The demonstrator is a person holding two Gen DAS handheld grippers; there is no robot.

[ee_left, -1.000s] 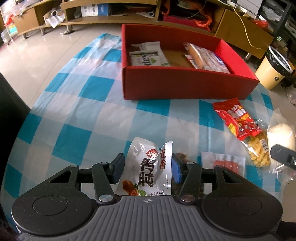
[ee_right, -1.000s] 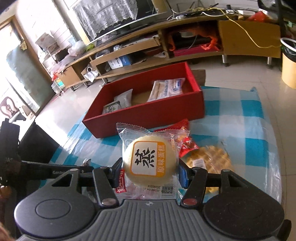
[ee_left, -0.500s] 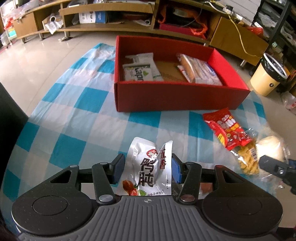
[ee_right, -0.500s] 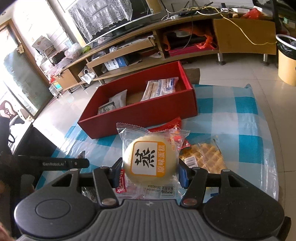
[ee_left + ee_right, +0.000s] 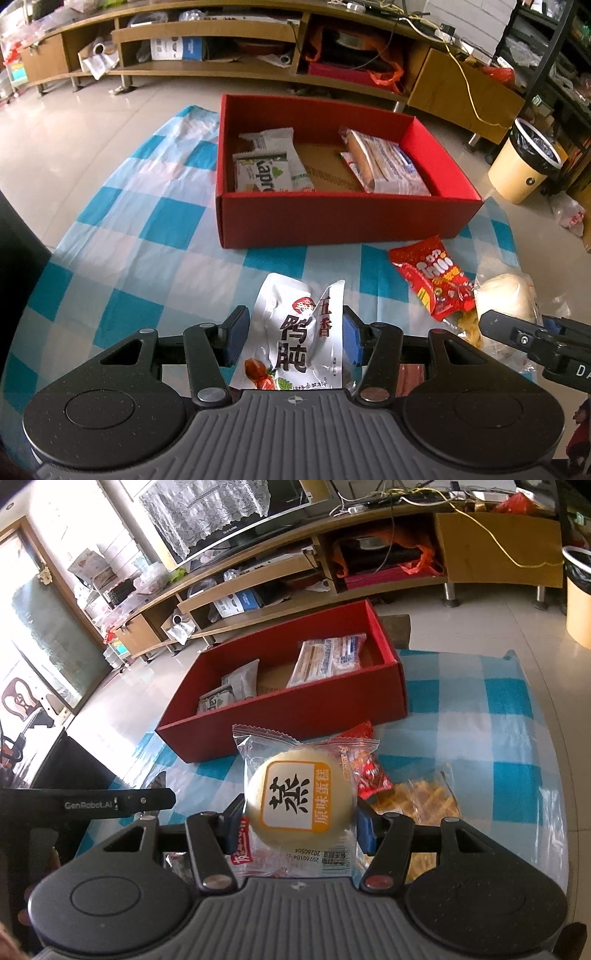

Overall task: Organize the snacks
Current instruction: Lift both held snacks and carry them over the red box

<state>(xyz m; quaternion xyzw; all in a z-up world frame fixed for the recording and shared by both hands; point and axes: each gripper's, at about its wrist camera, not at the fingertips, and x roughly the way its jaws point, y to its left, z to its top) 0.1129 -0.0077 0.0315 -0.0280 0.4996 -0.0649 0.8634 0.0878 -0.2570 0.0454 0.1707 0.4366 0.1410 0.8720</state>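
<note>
I use the red box (image 5: 343, 218) as my landmark. From my left camera, the near wall of the red box hides the bottoms of the packs inside it. On the near side of the box, a pale bun pack (image 5: 506, 299) is partly hidden behind a black gripper finger at the right edge. A small red pack low down by my left gripper is mostly covered, and I cannot tell what it is.

The box sits on a soft cloth (image 5: 122, 236) with blue and white squares. Past the cloth is a shiny tiled floor. Behind the box runs a long wooden shelf unit (image 5: 207, 40) full of stuff. To the right of the box stands a round yellow bin (image 5: 524, 162).

The box is cardboard, with straight walls. Inside it lie 2 white packs (image 5: 273, 166) on the left and a clear long pack (image 5: 384, 162) on the right. A crinkly red bag (image 5: 432, 280) lies on the cloth, near the box's right corner.

My left gripper (image 5: 291, 336) is closed part way on a shiny white pouch (image 5: 295, 332), on the near side of the box. My right gripper (image 5: 301, 821) is closed part way on the round cake pack (image 5: 299, 801), and its blue pads (image 5: 365, 829) press the sides. Waffle snacks (image 5: 424, 797) lie just right of the cake.
</note>
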